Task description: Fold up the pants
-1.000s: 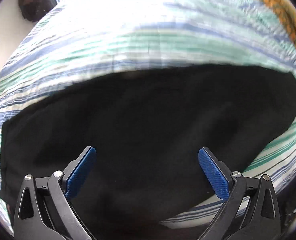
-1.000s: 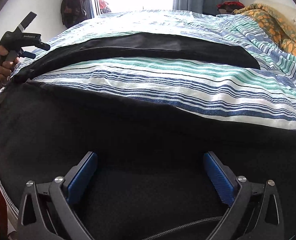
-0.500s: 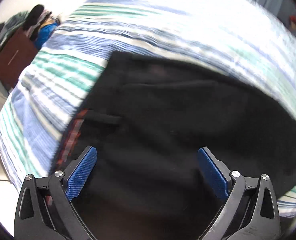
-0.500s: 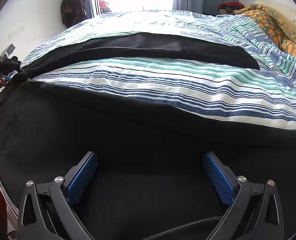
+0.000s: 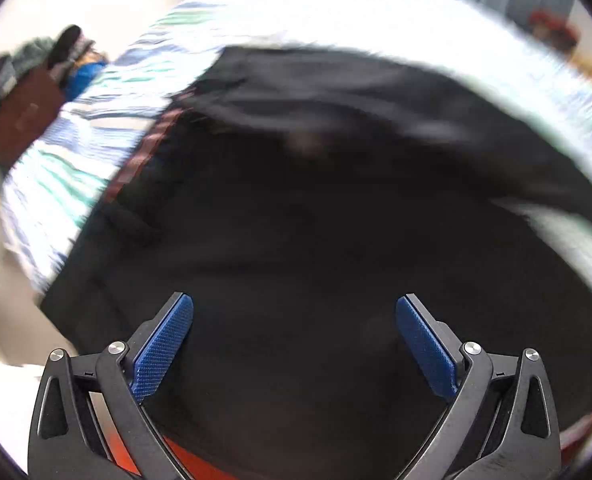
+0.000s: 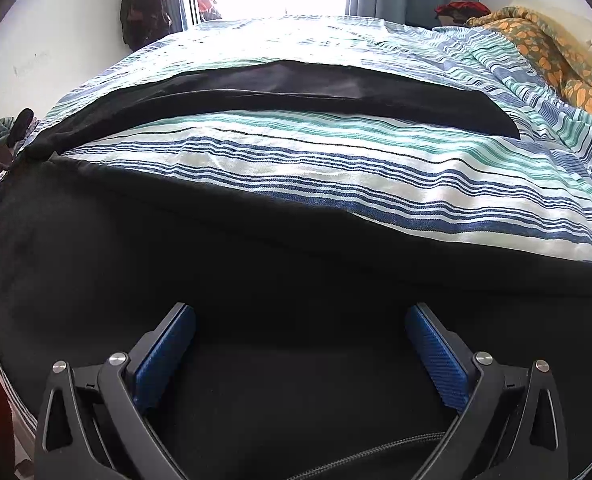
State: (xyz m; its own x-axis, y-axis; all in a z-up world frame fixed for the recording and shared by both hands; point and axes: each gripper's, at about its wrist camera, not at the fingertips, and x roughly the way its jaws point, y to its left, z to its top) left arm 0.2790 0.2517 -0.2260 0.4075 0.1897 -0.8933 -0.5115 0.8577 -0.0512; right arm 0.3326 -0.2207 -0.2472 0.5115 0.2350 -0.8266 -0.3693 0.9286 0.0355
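Observation:
Black pants (image 6: 256, 264) lie spread on a striped bed, legs apart: one leg (image 6: 296, 88) runs across the far side, the other fills the near part of the right wrist view. My right gripper (image 6: 299, 344) is open and empty, low over the near leg. In the blurred left wrist view the pants' upper part (image 5: 315, 220) fills the frame, with a reddish-striped waistband edge (image 5: 144, 156) at the left. My left gripper (image 5: 294, 344) is open and empty just above this black cloth.
The blue, green and white striped bedsheet (image 6: 335, 168) covers the bed. An orange-patterned blanket (image 6: 555, 56) lies at the far right. Dark clothes (image 6: 144, 4) hang on the wall by the bright window. A brown piece of furniture with clothes (image 5: 20, 116) stands left of the bed.
My left gripper has swung along the pants towards the waistband end and the bed's edge, and has left the right wrist view. My right gripper has stayed still.

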